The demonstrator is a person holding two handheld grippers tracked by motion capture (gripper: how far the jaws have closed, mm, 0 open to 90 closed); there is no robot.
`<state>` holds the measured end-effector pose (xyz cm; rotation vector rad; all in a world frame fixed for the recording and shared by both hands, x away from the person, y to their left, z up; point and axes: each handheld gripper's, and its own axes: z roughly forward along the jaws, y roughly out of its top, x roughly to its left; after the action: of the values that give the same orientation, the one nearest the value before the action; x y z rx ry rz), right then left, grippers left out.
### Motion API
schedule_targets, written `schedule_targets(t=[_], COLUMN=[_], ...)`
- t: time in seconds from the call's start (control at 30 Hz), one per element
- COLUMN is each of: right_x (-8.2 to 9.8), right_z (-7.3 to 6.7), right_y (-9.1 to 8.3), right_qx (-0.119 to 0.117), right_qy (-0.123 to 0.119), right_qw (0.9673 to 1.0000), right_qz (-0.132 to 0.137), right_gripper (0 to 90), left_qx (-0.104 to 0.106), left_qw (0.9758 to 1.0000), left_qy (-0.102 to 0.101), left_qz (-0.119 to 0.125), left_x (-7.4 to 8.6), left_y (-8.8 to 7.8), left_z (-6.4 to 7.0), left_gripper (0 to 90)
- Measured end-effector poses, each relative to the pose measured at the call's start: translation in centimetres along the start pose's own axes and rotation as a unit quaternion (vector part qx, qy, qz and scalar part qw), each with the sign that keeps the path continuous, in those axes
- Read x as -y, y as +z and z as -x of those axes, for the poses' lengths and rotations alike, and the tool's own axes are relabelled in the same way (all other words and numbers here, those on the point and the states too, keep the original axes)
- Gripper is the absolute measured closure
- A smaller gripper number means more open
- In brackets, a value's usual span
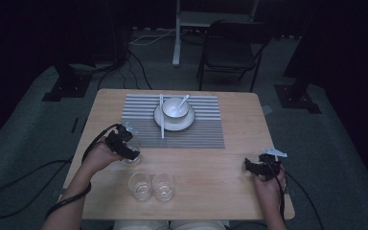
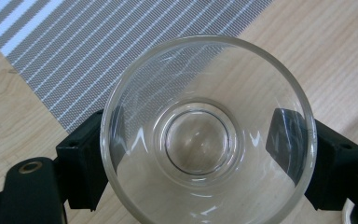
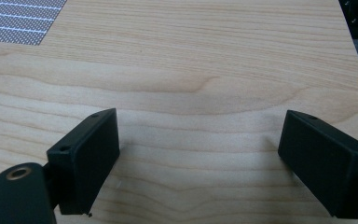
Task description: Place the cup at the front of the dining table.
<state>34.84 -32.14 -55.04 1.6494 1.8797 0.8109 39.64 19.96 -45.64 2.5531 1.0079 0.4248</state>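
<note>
A clear, empty drinking glass (image 2: 208,140) is held from both sides by the black jaws of my left gripper (image 2: 200,154), which is shut on it. I look straight down into the glass. In the high view my left gripper (image 1: 124,143) holds the glass (image 1: 133,157) just off the near left corner of the striped placemat (image 1: 191,134). At the table's right front, my right gripper (image 1: 250,167) rests low over the wood. Its jaws stand wide apart in the right gripper view, and the right gripper (image 3: 200,154) has only bare table between them.
Two more empty glasses (image 1: 140,186) (image 1: 163,186) stand side by side near the front edge. On the placemat sit a white plate (image 1: 160,120), a bowl (image 1: 175,108) with a spoon in it, and a long white utensil (image 1: 162,125). A chair (image 1: 230,48) stands beyond the table.
</note>
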Motion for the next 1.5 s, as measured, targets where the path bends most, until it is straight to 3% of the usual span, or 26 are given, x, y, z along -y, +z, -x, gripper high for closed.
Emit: schedule_targets(t=[0.3, 0.37, 0.8, 1.03, 1.17, 1.3, 1.5], right_x=[0.0, 0.0, 0.0, 0.0, 0.0, 0.0, 0.0], right_z=[0.0, 0.0, 0.0, 0.0, 0.0, 0.0, 0.0], right_y=[0.0, 0.0, 0.0, 0.0, 0.0, 0.0, 0.0], right_qx=[0.0, 0.0, 0.0, 0.0, 0.001, 0.0, 0.0], right_qy=[0.0, 0.0, 0.0, 0.0, 0.001, 0.001, 0.001], right_qw=[1.0, 1.0, 1.0, 1.0, 1.0, 1.0, 1.0], right_qz=[0.0, 0.0, 0.0, 0.0, 0.0, 0.0, 0.001], right_gripper=[11.8, 11.8, 11.8, 11.8, 11.8, 11.9, 11.9], left_qx=[-0.022, -0.025, -0.031, -0.037, -0.048, -0.047, -0.054], left_qw=[0.9996, 0.9991, 0.9971, 0.9945, 0.9933, 0.9929, 0.9901], left_qy=[-0.016, -0.028, -0.064, -0.09, -0.097, -0.102, -0.121], left_qz=[0.011, 0.017, 0.028, 0.039, 0.041, 0.04, 0.048], left_x=[-0.5, -0.6, -2.0, -2.9, -3.7, -4.5, -5.3], left_y=[0.0, 0.0, 0.4, 0.8, 1.2, 1.8, 2.4], left_z=[-0.5, -0.8, -2.3, -3.3, -3.7, -4.2, -4.8], left_gripper=[17.6, 17.6, 17.6, 17.6, 17.6, 17.7, 17.7])
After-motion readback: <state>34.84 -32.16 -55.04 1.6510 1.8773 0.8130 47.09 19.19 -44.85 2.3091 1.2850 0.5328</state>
